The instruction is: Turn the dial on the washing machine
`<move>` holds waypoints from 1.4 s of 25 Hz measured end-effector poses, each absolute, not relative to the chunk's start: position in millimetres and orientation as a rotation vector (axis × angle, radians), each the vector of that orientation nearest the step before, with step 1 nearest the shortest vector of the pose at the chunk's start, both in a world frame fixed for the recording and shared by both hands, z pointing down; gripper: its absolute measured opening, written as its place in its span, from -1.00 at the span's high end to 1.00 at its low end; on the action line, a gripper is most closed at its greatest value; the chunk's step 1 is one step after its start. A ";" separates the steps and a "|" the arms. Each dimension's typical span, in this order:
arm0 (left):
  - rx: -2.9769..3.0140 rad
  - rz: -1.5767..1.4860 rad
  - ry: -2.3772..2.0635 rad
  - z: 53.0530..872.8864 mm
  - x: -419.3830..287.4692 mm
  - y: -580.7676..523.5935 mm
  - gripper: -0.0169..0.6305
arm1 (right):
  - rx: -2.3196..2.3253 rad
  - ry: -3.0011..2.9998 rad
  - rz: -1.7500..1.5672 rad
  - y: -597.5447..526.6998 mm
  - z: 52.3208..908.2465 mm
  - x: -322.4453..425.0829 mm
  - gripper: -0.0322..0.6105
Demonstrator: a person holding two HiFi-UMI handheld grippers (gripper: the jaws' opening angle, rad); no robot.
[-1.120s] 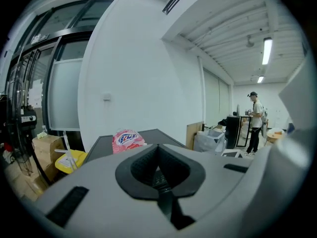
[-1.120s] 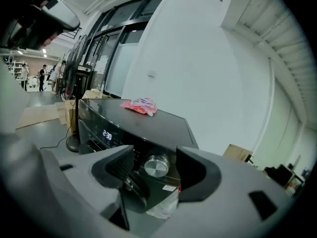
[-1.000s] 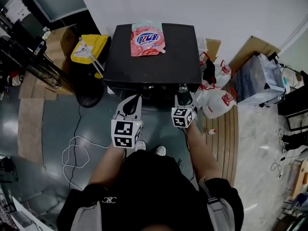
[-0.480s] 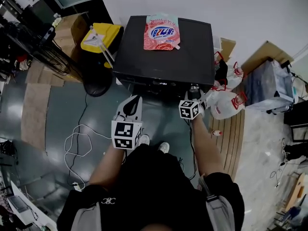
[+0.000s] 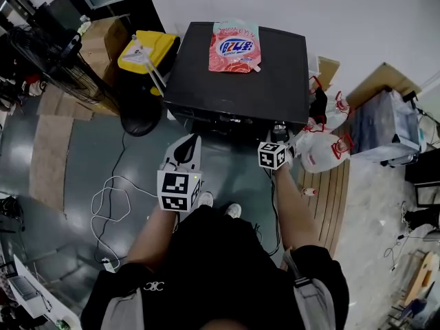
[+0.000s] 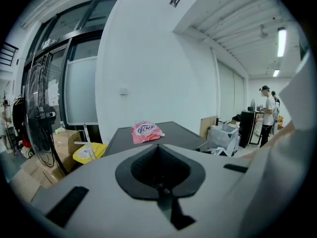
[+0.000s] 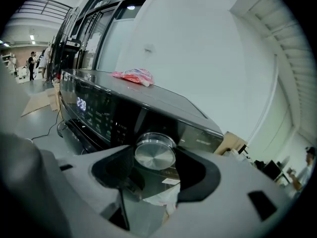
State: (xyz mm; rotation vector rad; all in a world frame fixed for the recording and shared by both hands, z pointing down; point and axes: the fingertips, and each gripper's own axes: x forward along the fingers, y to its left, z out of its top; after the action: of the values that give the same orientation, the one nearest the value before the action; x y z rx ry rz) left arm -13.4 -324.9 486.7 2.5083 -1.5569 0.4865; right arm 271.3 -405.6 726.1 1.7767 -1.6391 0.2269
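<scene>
The black washing machine (image 5: 234, 81) stands against the white wall, its control panel facing me. In the right gripper view the round silver dial (image 7: 155, 153) on the panel's right end sits between the two dark pads. My right gripper (image 7: 155, 168) is shut on the dial; in the head view it (image 5: 277, 133) is pressed up to the panel's right end. My left gripper (image 5: 188, 143) hangs shut and empty in front of the machine, a short way left of the panel's middle. A lit display (image 7: 82, 103) glows on the panel.
A pink detergent pouch (image 5: 235, 47) lies on the machine's lid. A yellow box (image 5: 142, 51) and a floor fan (image 5: 134, 119) stand to the left. White plastic bags (image 5: 323, 150) lie on the right. A white cable (image 5: 110, 208) loops on the grey floor.
Over the last second my right gripper moved forward up to the panel's right end and stayed at the dial. The left gripper has hardly moved. The head camera shifted slightly.
</scene>
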 end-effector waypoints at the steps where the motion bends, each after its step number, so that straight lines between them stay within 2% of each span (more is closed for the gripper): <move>1: 2.509 0.486 -1.557 487.0 -12.9 -324.7 0.96 | 1.783 -1.649 0.246 -405.4 726.2 271.6 0.11; 7: 2.508 0.486 -1.551 488.0 -10.1 -323.2 0.96 | 1.874 -1.804 0.613 -404.8 727.0 279.8 0.11; 17: 2.514 0.481 -1.552 487.4 -5.2 -321.1 0.96 | 1.888 -1.861 0.727 -404.0 729.3 282.9 0.11; 28: 2.523 0.492 -1.544 487.3 -3.6 -319.5 0.96 | 1.918 -2.076 1.273 -405.7 734.6 288.7 0.11; 35: 2.533 0.496 -1.540 485.7 -3.1 -319.5 0.96 | 1.958 -2.074 1.265 -403.4 735.0 289.1 0.11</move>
State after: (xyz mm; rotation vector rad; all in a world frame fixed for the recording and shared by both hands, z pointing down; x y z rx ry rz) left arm -3.1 -319.5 485.7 2.5326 -1.5396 0.4960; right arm 289.1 -403.4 735.0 1.9577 -2.0740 1.2654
